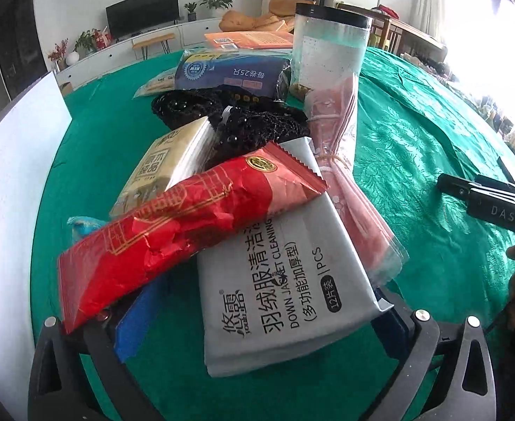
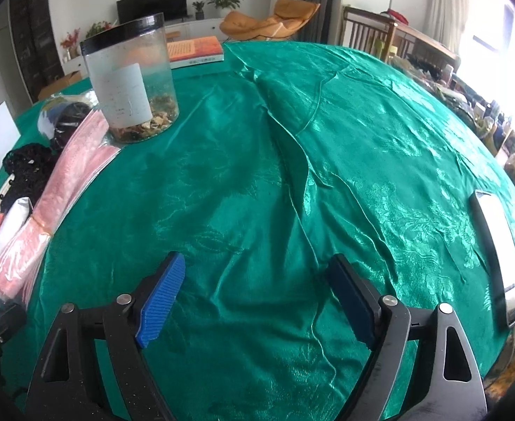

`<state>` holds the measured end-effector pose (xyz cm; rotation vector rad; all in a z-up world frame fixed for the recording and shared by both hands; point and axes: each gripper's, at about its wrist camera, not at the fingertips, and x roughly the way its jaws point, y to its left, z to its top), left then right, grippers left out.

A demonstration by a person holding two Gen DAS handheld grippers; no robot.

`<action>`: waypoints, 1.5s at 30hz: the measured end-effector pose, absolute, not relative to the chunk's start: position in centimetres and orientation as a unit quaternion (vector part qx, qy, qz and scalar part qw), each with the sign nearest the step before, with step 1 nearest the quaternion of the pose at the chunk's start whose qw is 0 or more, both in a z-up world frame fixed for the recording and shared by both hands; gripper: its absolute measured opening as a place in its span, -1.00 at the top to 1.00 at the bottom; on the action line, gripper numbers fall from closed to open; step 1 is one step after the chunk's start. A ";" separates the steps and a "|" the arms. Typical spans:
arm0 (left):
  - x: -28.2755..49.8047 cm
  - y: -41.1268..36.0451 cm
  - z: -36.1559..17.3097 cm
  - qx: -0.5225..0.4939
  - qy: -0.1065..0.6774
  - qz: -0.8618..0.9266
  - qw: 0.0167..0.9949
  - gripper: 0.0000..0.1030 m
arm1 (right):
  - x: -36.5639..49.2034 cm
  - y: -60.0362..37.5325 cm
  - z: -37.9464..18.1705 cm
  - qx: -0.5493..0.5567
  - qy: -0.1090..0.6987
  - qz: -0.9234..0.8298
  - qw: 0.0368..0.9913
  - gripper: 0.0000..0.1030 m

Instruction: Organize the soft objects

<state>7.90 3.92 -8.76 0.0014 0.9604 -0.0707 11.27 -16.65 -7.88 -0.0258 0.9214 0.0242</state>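
Soft stuff was all heaped on the desk's (image 2: 257, 161) left side: red packet (image 1: 173, 231) lying across the grey wipes pack (image 1: 285, 280), pink bag (image 2: 64, 189) beside them. Left tongs (image 1: 257, 319) sat around that pile, grip honestly unclear. Right tongs (image 2: 254, 298) gaped wide, holding nothing, over bare green cloth.

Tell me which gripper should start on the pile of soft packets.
Left, probably. The left gripper already sits at the red packet and grey wipes pack; the right gripper hangs open over bare green cloth.
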 end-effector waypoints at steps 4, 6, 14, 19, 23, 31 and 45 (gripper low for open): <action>8.5 3.9 -8.8 0.002 0.456 -0.034 0.889 -1.00 | 12.2 -17.0 -8.0 -0.003 0.449 0.009 0.894 -0.79; 8.6 3.9 -8.7 0.002 0.456 -0.034 0.889 -1.00 | 12.2 -17.0 -8.0 -0.004 0.448 0.008 0.894 -0.79; 8.6 3.9 -8.7 0.002 0.456 -0.034 0.889 -1.00 | 12.2 -17.0 -8.0 -0.004 0.448 0.009 0.894 -0.79; 8.6 3.9 -8.7 0.002 0.456 -0.034 0.889 -1.00 | 12.2 -17.0 -8.0 -0.004 0.448 0.009 0.894 -0.79; 8.6 3.9 -8.7 0.002 0.456 -0.034 0.889 -1.00 | 12.2 -17.0 -8.0 -0.004 0.448 0.010 0.894 -0.79; 8.6 3.9 -8.7 0.002 0.456 -0.034 0.889 -1.00 | 12.2 -17.0 -8.0 -0.004 0.448 0.010 0.894 -0.79; 8.6 3.9 -8.7 0.002 0.456 -0.034 0.889 -1.00 | 12.2 -17.0 -8.0 -0.004 0.448 0.010 0.894 -0.79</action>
